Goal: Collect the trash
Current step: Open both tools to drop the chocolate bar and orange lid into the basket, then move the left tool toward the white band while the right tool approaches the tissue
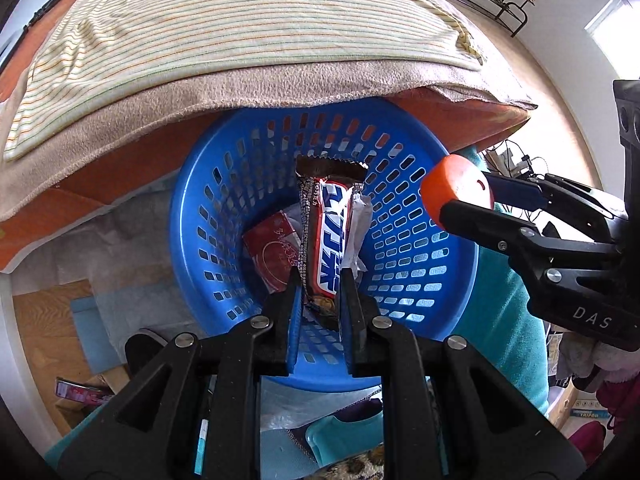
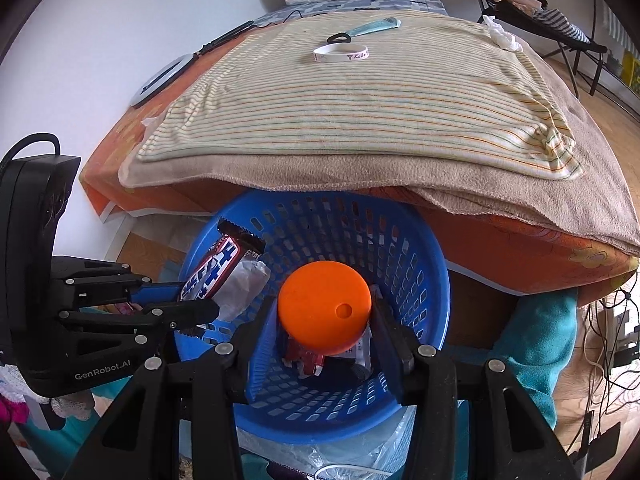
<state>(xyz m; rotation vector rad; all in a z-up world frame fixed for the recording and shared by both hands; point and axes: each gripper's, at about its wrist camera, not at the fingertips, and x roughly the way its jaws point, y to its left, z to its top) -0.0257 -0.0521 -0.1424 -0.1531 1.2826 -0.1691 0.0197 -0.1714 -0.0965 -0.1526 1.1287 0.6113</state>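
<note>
Over blue basket (image 1: 400,332) at 6 o'clock of bed (image 2: 360,112) — left claw (image 1: 320,280) pinches candy wrapper (image 1: 330,236), right claw (image 2: 320,320) clamps orange lid (image 2: 324,308). Risk — wrapper sticks to pads, drops outside rim.

Right gripper (image 2: 325,322) clamps orange disc (image 2: 324,308) above blue basket (image 2: 432,288); left gripper (image 2: 200,300) grips candy wrapper (image 2: 214,268).

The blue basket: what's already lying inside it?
At the bottom of the blue basket lies a red packet with pale print. The candy wrapper held over it by the left gripper covers part of the floor, so anything beneath stays hidden.
</note>
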